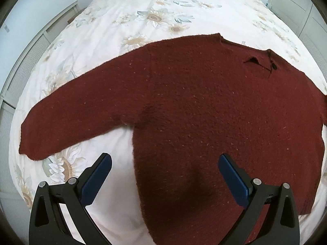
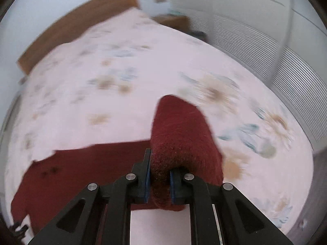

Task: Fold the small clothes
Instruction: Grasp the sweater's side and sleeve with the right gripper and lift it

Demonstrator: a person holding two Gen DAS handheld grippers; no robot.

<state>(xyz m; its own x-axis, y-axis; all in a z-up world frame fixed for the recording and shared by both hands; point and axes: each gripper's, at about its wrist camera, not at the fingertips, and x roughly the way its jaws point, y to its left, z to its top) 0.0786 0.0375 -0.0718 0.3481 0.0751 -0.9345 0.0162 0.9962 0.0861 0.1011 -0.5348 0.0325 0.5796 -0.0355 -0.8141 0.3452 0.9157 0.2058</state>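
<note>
Right tool (image 2: 160, 180), clenched on the sweater's sleeve (image 2: 181, 134) and raising it for an inward fold, while the left tool (image 1: 165, 175), released, hovers at 6 o'clock over the maroon sweater (image 1: 194, 106) spread flat on the bed (image 1: 163, 6).

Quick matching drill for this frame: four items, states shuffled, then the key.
Items
1. left gripper
2. right gripper
3. left sleeve
4. bedspread

States
A. floral print, under the sweater
B. shut on the red sleeve
C. lying flat, stretched out to the side
D. open, above the sweater hem

Pairs: 1-D, 2-B, 3-C, 4-A
</note>
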